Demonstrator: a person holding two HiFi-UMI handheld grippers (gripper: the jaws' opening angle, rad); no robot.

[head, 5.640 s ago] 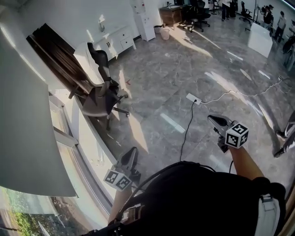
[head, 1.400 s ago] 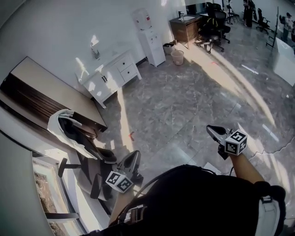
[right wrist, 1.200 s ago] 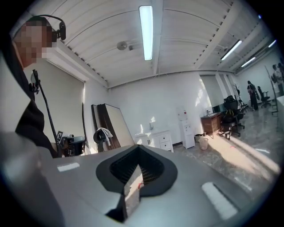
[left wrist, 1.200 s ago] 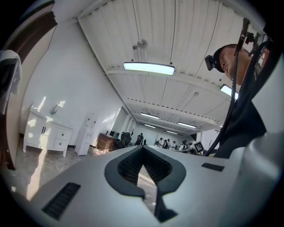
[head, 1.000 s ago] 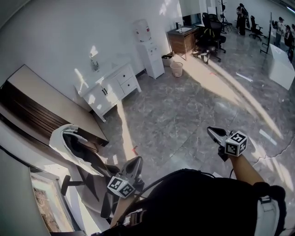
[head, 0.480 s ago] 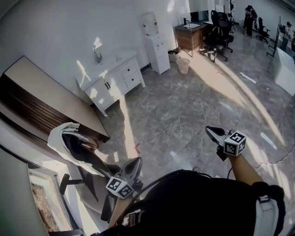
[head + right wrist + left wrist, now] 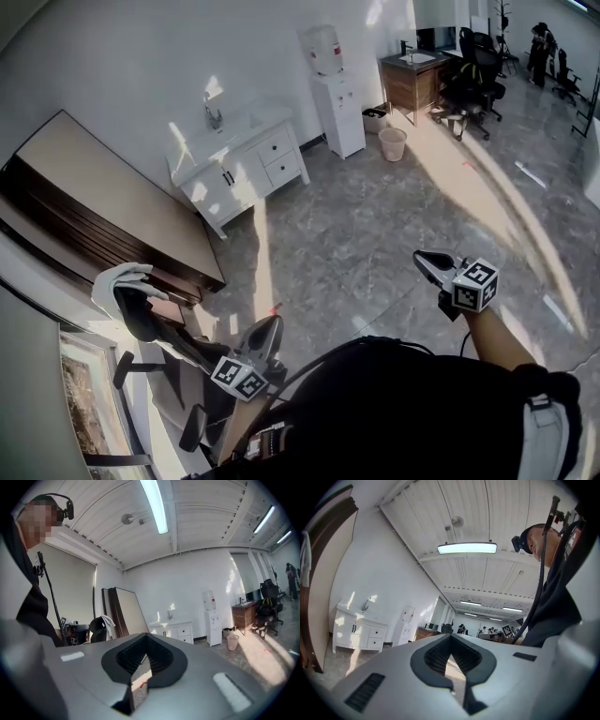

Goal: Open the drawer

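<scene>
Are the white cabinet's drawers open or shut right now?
Shut: both drawer fronts sit flush with the white cabinet, nothing pulled out.

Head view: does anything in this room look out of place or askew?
Large boards lean tilted against the left wall, and a white cloth is slung over the back of the office chair beside them. A small red scrap lies on the floor nearby.

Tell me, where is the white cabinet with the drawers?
In the head view the white cabinet stands against the wall, upper middle, between the leaning boards and the water dispenser.
</scene>
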